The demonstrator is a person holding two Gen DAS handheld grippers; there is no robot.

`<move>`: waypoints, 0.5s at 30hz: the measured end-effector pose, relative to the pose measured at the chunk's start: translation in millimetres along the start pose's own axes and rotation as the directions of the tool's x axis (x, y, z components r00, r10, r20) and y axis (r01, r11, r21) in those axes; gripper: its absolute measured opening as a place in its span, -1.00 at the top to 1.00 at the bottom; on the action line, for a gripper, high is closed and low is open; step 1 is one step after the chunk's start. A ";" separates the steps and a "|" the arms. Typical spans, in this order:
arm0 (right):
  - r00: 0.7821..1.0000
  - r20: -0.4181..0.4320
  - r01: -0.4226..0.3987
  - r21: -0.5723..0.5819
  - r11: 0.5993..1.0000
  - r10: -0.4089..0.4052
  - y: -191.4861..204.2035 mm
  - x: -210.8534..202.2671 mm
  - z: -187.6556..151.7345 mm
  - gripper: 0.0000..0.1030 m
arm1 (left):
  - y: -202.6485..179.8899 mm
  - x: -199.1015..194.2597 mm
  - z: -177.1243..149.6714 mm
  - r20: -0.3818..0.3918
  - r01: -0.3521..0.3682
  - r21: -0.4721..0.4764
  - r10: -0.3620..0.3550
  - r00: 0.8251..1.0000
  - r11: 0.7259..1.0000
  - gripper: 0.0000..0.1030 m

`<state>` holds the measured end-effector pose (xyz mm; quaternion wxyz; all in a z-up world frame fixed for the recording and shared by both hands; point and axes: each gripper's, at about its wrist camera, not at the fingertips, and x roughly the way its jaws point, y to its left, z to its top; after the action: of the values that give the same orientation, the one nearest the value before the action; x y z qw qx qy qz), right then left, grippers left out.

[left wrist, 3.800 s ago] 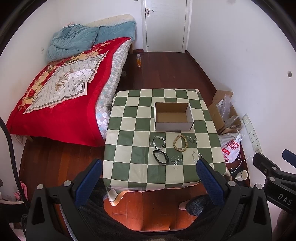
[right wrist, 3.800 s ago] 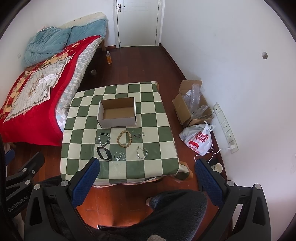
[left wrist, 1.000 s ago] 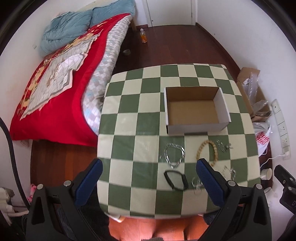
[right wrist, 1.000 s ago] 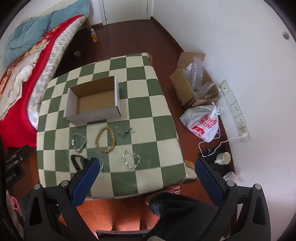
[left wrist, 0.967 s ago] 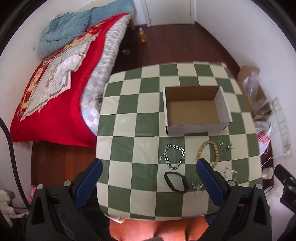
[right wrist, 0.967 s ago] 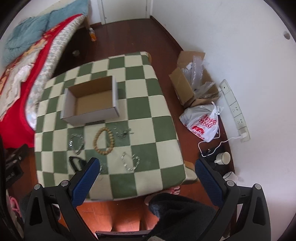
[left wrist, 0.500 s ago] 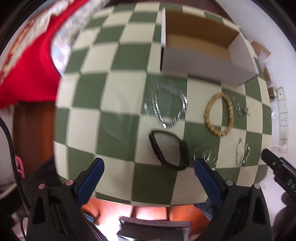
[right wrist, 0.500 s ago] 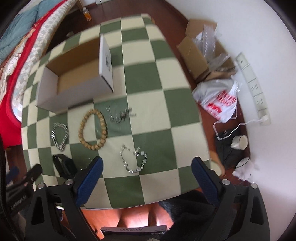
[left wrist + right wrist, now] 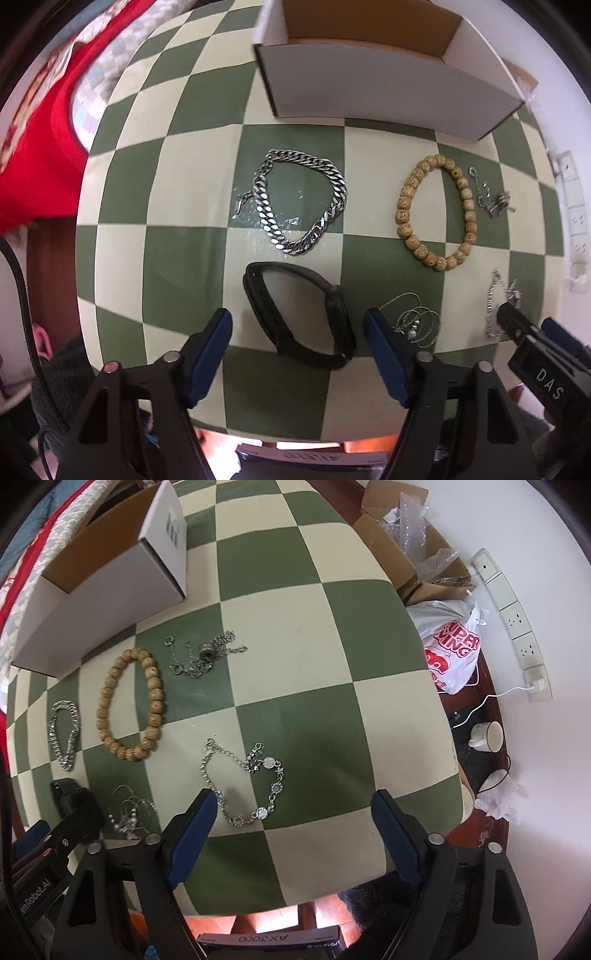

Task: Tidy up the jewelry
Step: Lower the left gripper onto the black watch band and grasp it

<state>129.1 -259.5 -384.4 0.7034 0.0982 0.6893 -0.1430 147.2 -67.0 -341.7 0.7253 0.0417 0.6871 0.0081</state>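
Note:
Over the green-and-cream checked table (image 9: 184, 251), my left gripper (image 9: 297, 328) points straight down with its jaws closing. A black wristband (image 9: 295, 314) lies between them, untouched by the pads. My right gripper (image 9: 293, 801) also points down with its jaws closing, and a silver charm bracelet (image 9: 240, 779) lies by its left finger. A heavy silver curb chain (image 9: 299, 206), a wooden bead bracelet (image 9: 436, 214), a thin tangled chain (image 9: 203, 653) and thin wire bangles (image 9: 413, 325) lie loose. An empty white cardboard box (image 9: 369, 70) stands behind them.
A red bedcover (image 9: 33, 129) hangs off the table's left edge. On the floor to the right are a red-printed plastic bag (image 9: 450, 646), a cardboard box of bubble wrap (image 9: 406, 535), a cup (image 9: 487, 734) and a wall power strip (image 9: 513, 609).
Both grippers have dropped from high above the room to just over the table. The jewelry now fills the views. Both pairs of fingers stand closer together than before.

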 end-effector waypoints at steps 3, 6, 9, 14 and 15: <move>1.000 0.008 0.020 -0.002 1.000 -0.020 3.4 4.9 -0.1 -0.48 | -2.8 5.2 -2.3 0.006 0.001 0.004 -0.001 1.000 1.000 -0.08; 1.000 0.024 0.007 0.009 1.000 -0.008 3.6 7.1 -0.3 -0.43 | -0.5 10.1 -4.9 0.029 0.000 0.016 -0.001 1.000 1.000 -0.07; 0.999 0.036 -0.008 0.018 1.000 0.008 3.1 8.3 -1.9 -0.34 | 1.1 11.7 -8.0 0.053 -0.011 0.037 0.009 0.999 0.999 -0.04; 0.998 0.064 -0.025 0.008 1.000 0.025 7.7 4.7 -6.3 -0.09 | 15.6 8.7 -3.7 0.060 -0.012 0.040 0.010 0.998 0.999 -0.03; 0.997 0.071 -0.025 0.000 1.000 0.025 9.6 3.1 -6.7 0.08 | 17.5 8.6 -4.1 0.060 -0.010 0.040 0.008 0.998 0.999 -0.03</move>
<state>126.1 -248.4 -388.3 0.7292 0.1020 0.6625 -0.1377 144.4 -48.8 -349.2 0.7444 0.0596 0.6651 -0.0038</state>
